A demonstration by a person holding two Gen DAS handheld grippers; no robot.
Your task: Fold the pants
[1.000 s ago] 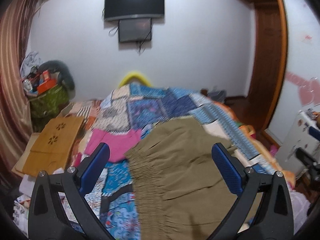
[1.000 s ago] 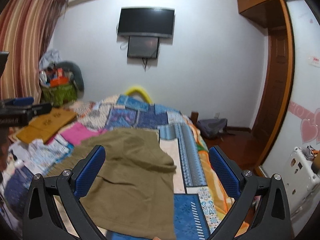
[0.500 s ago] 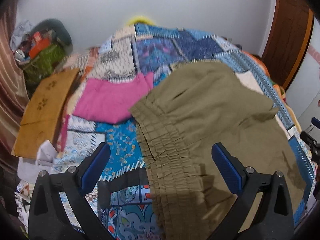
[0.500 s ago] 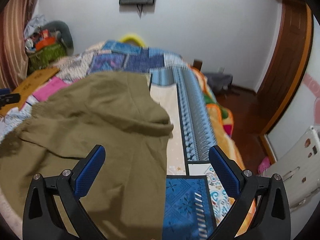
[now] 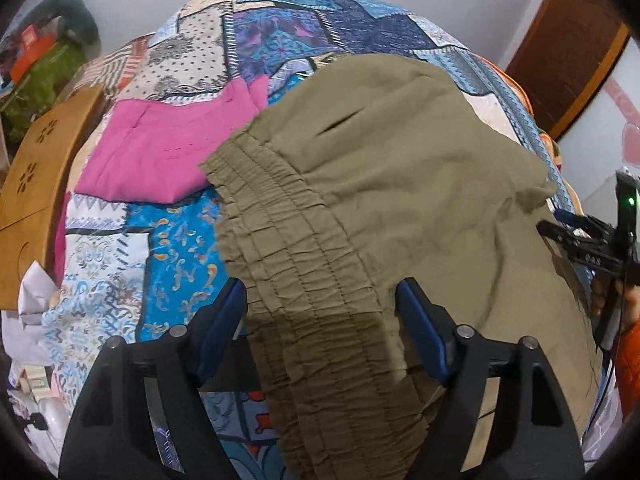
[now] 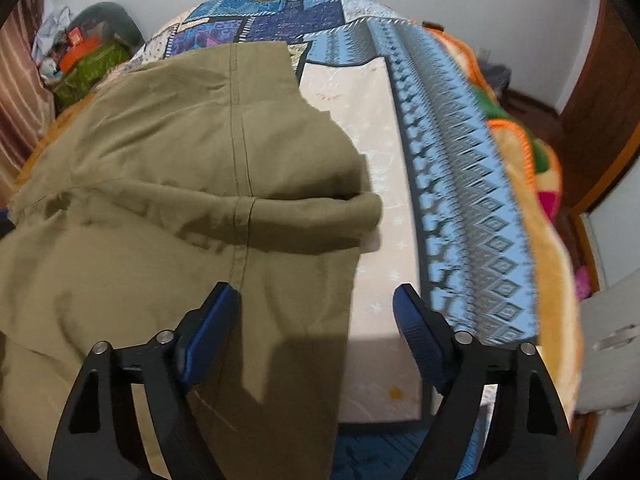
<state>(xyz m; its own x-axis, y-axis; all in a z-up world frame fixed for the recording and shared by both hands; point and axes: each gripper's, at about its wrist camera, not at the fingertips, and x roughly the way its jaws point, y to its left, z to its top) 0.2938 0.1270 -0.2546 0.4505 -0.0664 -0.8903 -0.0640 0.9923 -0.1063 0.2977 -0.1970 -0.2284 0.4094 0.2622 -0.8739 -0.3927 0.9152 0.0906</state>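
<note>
Olive-khaki pants (image 5: 400, 200) lie spread on a patchwork bedspread (image 5: 280, 32). Their gathered elastic waistband (image 5: 304, 280) runs down the left wrist view. My left gripper (image 5: 320, 320) is open and hovers low with the waistband between its blue pads. In the right wrist view the pants (image 6: 160, 200) have one leg folded over into a rolled crease. My right gripper (image 6: 316, 328) is open, straddling the pants' right edge. The right gripper also shows at the right edge of the left wrist view (image 5: 592, 248).
A folded pink cloth (image 5: 168, 148) lies left of the waistband. A wooden board (image 5: 36, 184) leans at the bed's left side. A green basket of clutter (image 6: 84, 64) stands far left. The bed's right edge (image 6: 532, 216) drops toward a wooden door.
Both grippers have dropped and tilted down toward the bed, from facing the wall to hovering close over the pants. The pants have not moved.
</note>
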